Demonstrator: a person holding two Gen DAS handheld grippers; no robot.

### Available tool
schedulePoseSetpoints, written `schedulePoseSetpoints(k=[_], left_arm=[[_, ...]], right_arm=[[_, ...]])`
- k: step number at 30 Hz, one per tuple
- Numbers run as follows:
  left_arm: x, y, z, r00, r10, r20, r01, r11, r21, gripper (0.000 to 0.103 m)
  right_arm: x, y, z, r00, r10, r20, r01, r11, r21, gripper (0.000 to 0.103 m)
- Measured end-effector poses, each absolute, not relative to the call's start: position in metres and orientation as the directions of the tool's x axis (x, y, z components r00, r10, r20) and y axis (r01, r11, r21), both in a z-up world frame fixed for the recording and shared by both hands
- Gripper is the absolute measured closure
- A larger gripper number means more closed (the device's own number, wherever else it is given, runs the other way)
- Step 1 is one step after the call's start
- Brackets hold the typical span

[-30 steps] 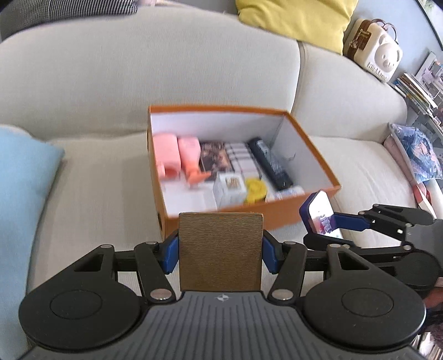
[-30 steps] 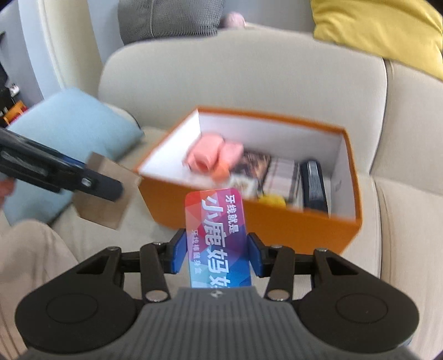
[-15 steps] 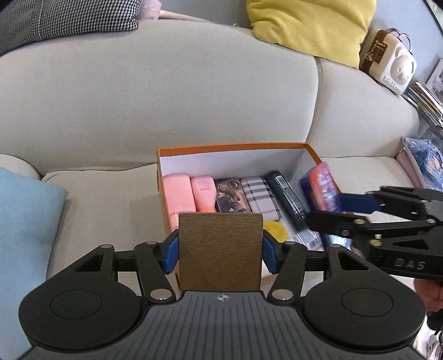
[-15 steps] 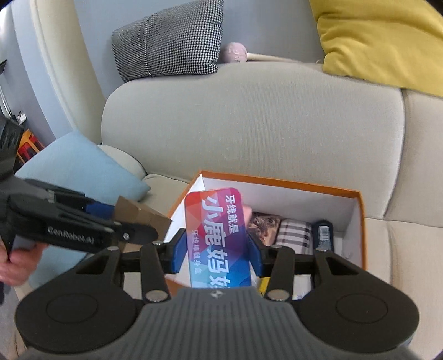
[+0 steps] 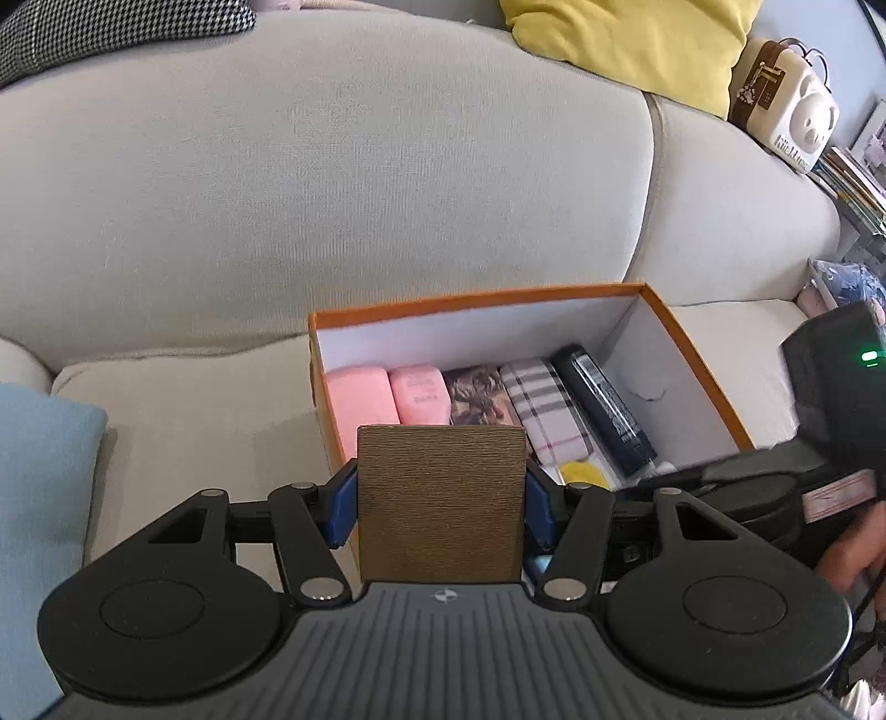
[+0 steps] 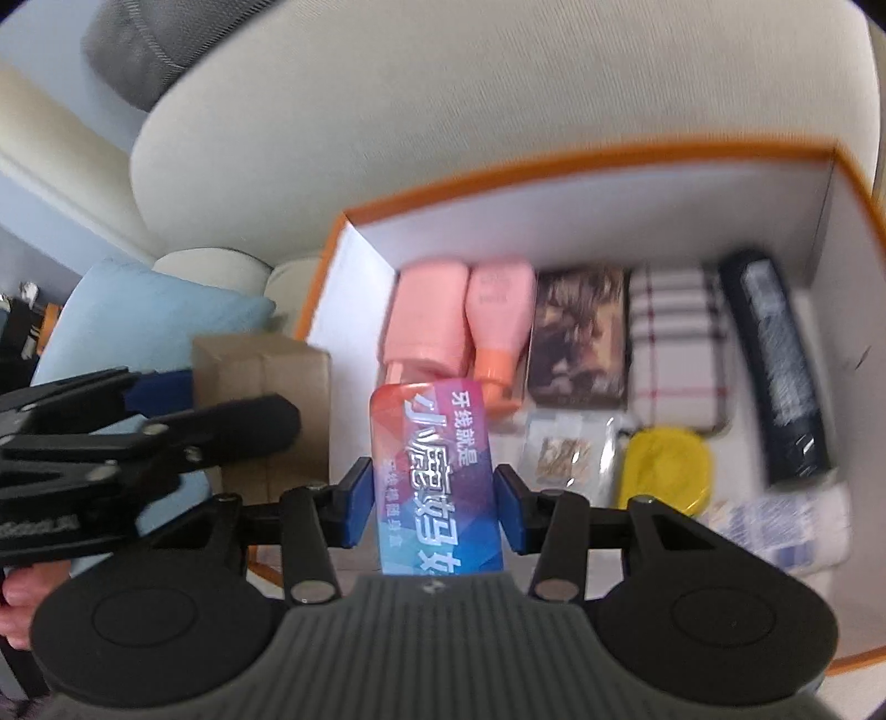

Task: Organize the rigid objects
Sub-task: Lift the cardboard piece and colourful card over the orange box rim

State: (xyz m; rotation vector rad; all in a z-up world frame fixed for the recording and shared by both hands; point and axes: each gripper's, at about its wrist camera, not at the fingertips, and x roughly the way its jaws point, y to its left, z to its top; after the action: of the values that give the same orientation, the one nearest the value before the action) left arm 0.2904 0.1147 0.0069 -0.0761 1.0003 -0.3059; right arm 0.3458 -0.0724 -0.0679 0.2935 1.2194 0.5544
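An orange box with white walls sits on the beige sofa; it also shows in the right wrist view. It holds pink bottles, a brown patterned case, a plaid case, a dark tube and a yellow disc. My left gripper is shut on a brown box at the orange box's near left. My right gripper holds a red-and-blue floss box over the orange box's front left; the box looks slightly tilted.
A light blue cushion lies at the left. A yellow cushion and a houndstooth cushion rest on the sofa back. A bear-shaped bag and books stand at the far right. A small clear packet lies in the box.
My right gripper has moved forward and down over the orange box with the floss box. My left gripper has come closer to the box's near left wall, still holding the brown box.
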Motion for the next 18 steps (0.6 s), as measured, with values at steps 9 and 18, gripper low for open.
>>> schedulePoseSetpoints(k=[9, 18], left_arm=[[0.306, 0.113, 0.0, 0.485, -0.299, -0.822, 0.245, 0.949, -0.2, 0.036], [0.309, 0.113, -0.008, 0.48, -0.311, -0.82, 0.251, 0.945, -0.211, 0.036]], right_arm=[[0.357, -0.047, -0.095, 0.136, 0.484, -0.865, -0.185, 0.87, 0.458, 0.055], [0.356, -0.035, -0.109, 0.129, 0.387, -0.913, -0.184, 0.914, 0.362, 0.055]])
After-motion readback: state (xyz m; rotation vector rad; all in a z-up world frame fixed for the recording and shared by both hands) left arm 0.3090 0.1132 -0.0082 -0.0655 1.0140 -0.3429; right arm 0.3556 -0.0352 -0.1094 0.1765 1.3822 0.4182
